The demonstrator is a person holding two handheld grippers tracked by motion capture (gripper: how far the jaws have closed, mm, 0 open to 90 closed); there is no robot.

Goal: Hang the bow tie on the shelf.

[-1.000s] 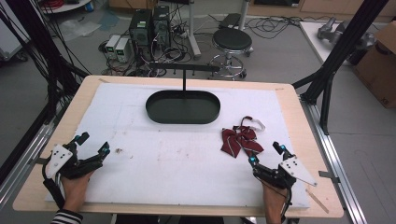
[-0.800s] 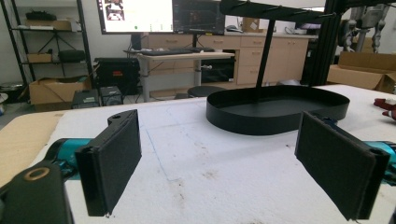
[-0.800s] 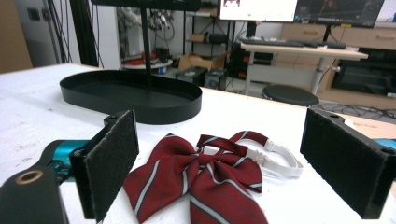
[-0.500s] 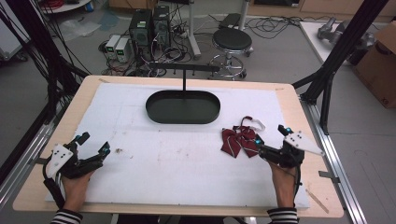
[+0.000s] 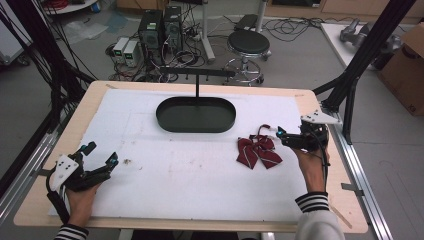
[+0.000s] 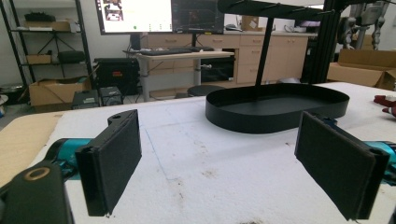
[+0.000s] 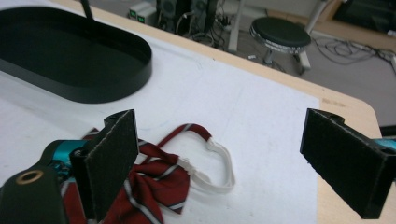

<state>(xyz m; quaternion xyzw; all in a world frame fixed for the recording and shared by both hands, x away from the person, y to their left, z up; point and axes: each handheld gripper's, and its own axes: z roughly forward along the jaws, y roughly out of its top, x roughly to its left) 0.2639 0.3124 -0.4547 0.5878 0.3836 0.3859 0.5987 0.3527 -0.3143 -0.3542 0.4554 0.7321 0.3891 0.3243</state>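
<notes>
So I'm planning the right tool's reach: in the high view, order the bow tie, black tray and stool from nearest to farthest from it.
From the right tool:
1. Bow tie, just beside the tool's tips, toward the table's middle.
2. Black tray, farther toward the table's middle and far edge.
3. Stool, on the floor beyond the table's far edge.

tray (image 5: 195, 123): matt black metal, smooth | bow tie (image 5: 257, 151): striped red woven cloth, beside right gripper (image 5: 278, 134) | mat (image 5: 190, 175): white, rough, foam-like | table (image 5: 330, 170) edge: pale wood | pads (image 6: 114, 163): matt black, grainy
</notes>
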